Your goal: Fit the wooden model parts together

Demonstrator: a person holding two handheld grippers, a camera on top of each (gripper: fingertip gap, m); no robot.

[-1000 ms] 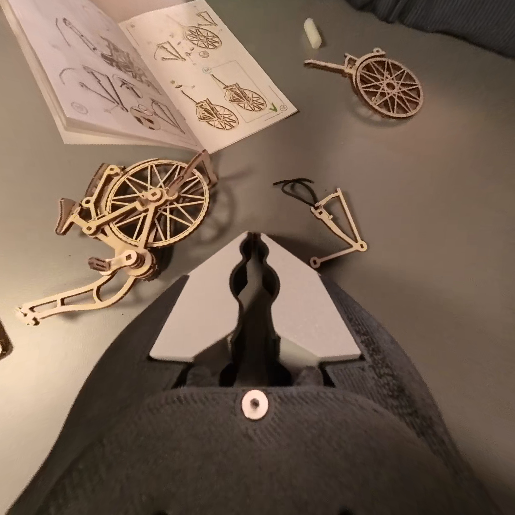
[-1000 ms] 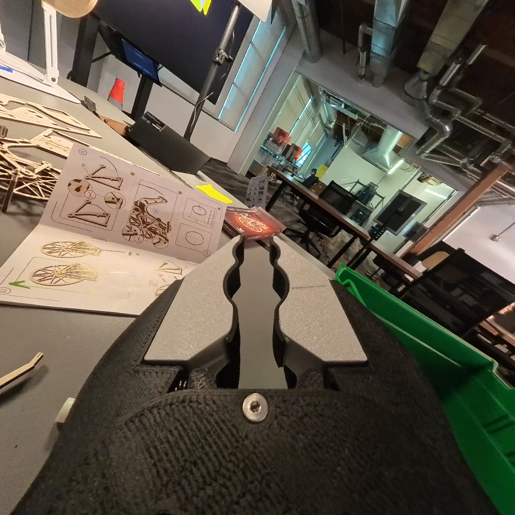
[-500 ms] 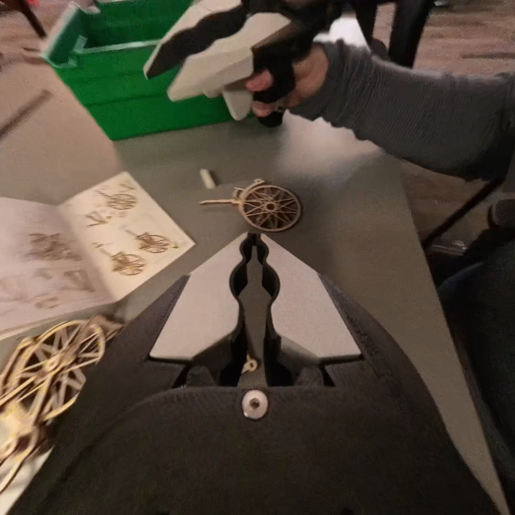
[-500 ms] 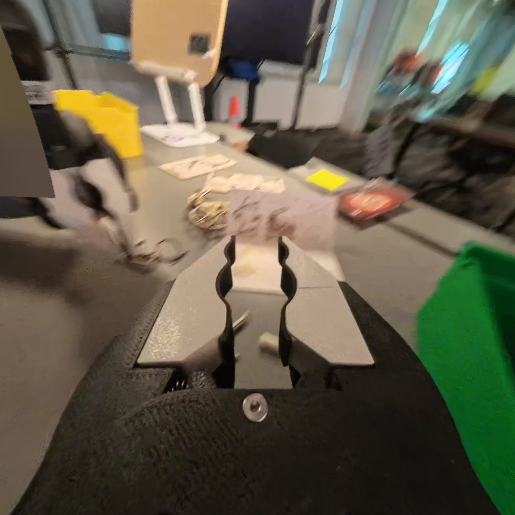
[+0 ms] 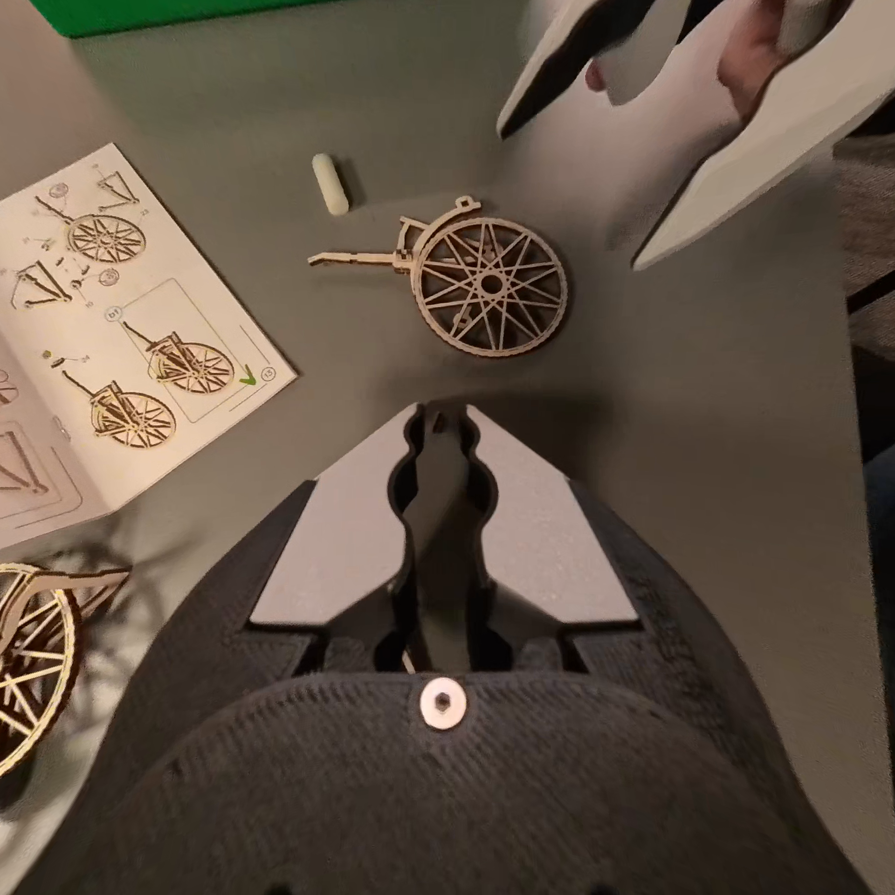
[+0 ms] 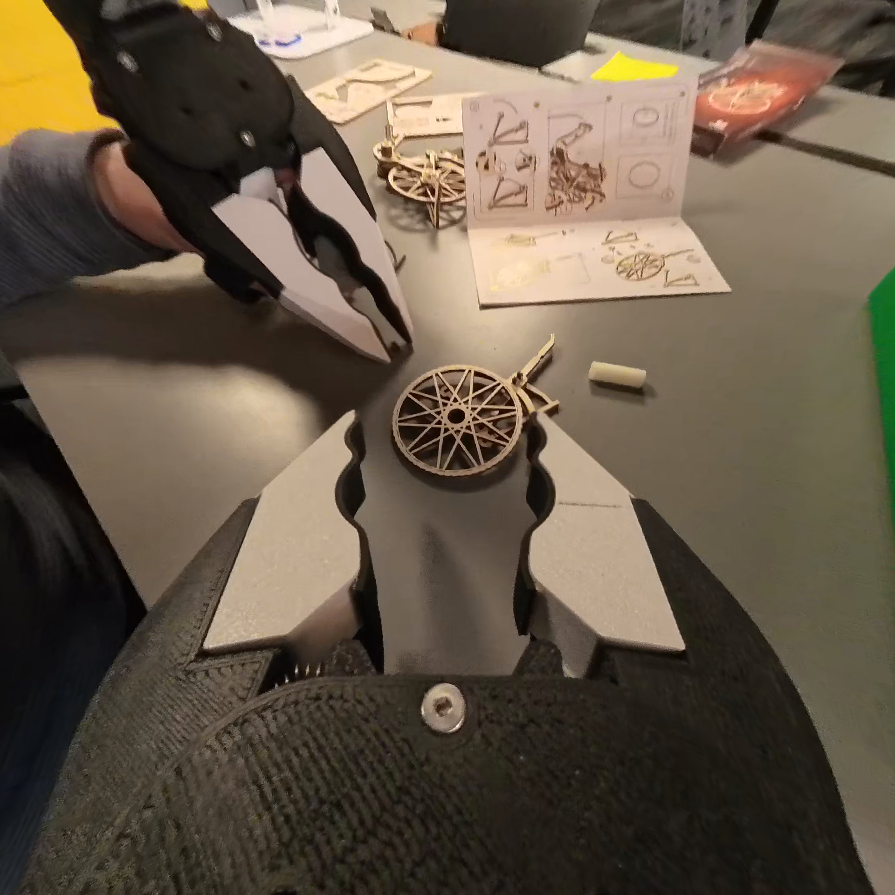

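Note:
A wooden spoked wheel with a fork arm (image 5: 491, 295) lies flat on the grey table; it also shows in the right wrist view (image 6: 457, 426). My right gripper (image 6: 443, 419) is open, with its fingertips on either side of the wheel's near rim. It shows open at the top right of the left wrist view (image 5: 566, 201). My left gripper (image 5: 443, 414) is shut on a thin wooden frame part, seen edge-on between its fingers. It hovers just left of the wheel (image 6: 394, 346). The larger bicycle assembly (image 5: 29, 654) lies at the left.
An open instruction booklet (image 5: 121, 315) lies left of the wheel, and a small white stick (image 5: 330, 184) lies beyond it. A green bin (image 6: 881, 363) stands to the right. Wooden part sheets (image 6: 368, 87), a red box (image 6: 755, 97) and a yellow bin (image 6: 38, 72) are farther back. Spacing between my two grippers at the tips: around 8 centimeters. The small white stick (image 5: 330, 184) lies around 8 centimeters away from my right fingertips. Seen from the right wrist view (image 6: 613, 374) as well.
My left gripper took up the small frame part and swung right, towards the wheel. My right gripper came down from facing the room and opened over the wheel.

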